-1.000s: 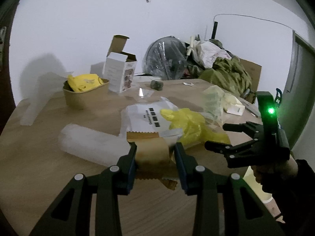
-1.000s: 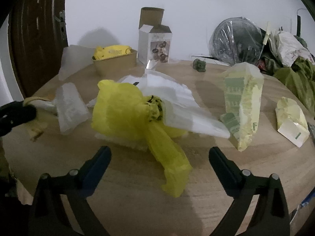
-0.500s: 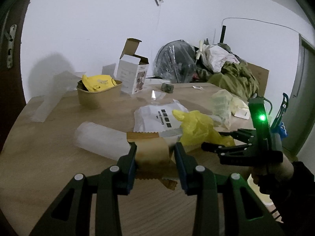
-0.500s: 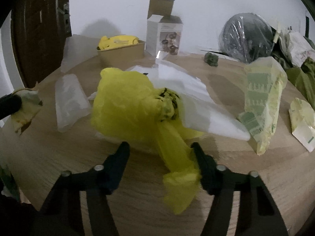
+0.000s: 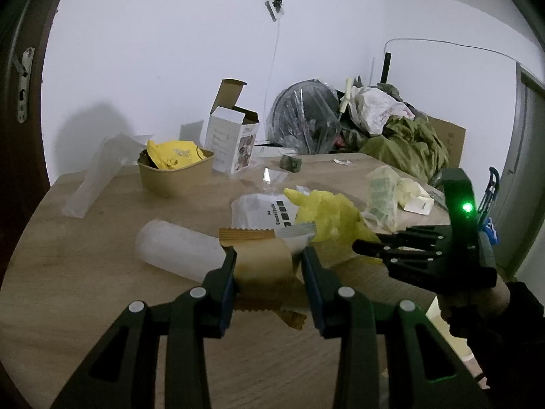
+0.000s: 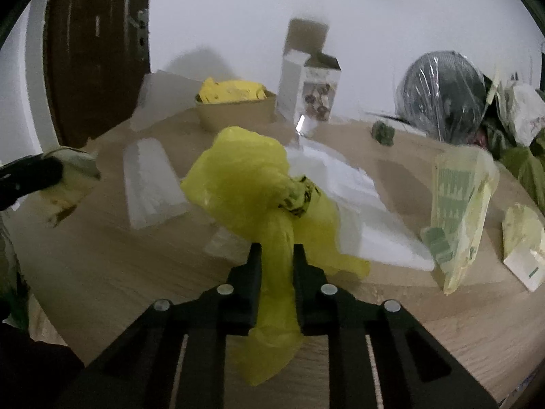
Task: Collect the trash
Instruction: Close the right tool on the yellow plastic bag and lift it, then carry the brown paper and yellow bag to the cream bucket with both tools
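Note:
My left gripper (image 5: 269,266) is shut on a brown paper wrapper (image 5: 264,267) and holds it above the near part of the wooden table (image 5: 85,272). My right gripper (image 6: 276,255) is shut on the tail of a knotted yellow plastic bag (image 6: 252,184), which rests partly on a white plastic pouch (image 6: 354,201). In the left wrist view the right gripper (image 5: 361,246) reaches in from the right at the yellow bag (image 5: 327,214). In the right wrist view the left gripper's fingertips (image 6: 34,173) with the wrapper (image 6: 73,177) show at the left edge.
A clear plastic sleeve (image 5: 177,250), a brown bowl with yellow trash (image 5: 175,170), an open white carton (image 5: 233,143), a green-printed bag (image 6: 456,211) and a small yellow packet (image 6: 524,242) lie on the table. A wrapped fan (image 5: 303,119) and clothes pile stand behind.
My right gripper moved forward and closed from wide open onto the yellow bag's tail. My left gripper kept its hold on the wrapper and rose slightly.

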`<control>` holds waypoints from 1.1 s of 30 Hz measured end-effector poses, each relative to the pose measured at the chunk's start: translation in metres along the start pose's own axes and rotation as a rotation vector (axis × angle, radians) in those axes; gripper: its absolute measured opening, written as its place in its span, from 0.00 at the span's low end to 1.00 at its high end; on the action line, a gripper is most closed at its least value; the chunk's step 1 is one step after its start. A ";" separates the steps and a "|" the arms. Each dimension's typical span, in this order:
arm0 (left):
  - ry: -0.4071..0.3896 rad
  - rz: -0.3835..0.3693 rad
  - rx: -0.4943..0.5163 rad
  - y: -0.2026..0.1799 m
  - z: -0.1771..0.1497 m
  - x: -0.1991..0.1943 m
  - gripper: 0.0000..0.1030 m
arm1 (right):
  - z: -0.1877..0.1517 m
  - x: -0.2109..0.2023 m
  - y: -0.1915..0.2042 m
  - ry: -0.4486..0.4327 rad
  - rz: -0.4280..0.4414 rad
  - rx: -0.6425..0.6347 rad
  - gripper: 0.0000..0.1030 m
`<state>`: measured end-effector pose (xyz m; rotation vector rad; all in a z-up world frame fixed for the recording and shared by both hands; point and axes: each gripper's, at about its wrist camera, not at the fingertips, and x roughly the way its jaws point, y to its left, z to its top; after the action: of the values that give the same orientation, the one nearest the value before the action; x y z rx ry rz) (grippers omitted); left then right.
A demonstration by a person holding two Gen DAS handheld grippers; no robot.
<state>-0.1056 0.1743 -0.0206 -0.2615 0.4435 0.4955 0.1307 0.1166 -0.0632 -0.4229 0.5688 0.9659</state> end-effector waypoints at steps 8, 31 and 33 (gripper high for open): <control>-0.014 -0.003 0.012 -0.008 0.000 -0.007 0.35 | 0.006 -0.029 0.015 -0.069 0.019 -0.041 0.13; -0.046 -0.070 0.083 -0.045 0.002 -0.025 0.35 | -0.006 -0.114 0.005 -0.206 -0.045 0.012 0.13; -0.045 -0.085 0.091 -0.048 0.003 -0.023 0.35 | -0.010 -0.119 0.002 -0.206 -0.057 0.019 0.13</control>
<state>-0.0977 0.1254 -0.0007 -0.1803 0.4083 0.3966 0.0738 0.0348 0.0034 -0.3162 0.3774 0.9358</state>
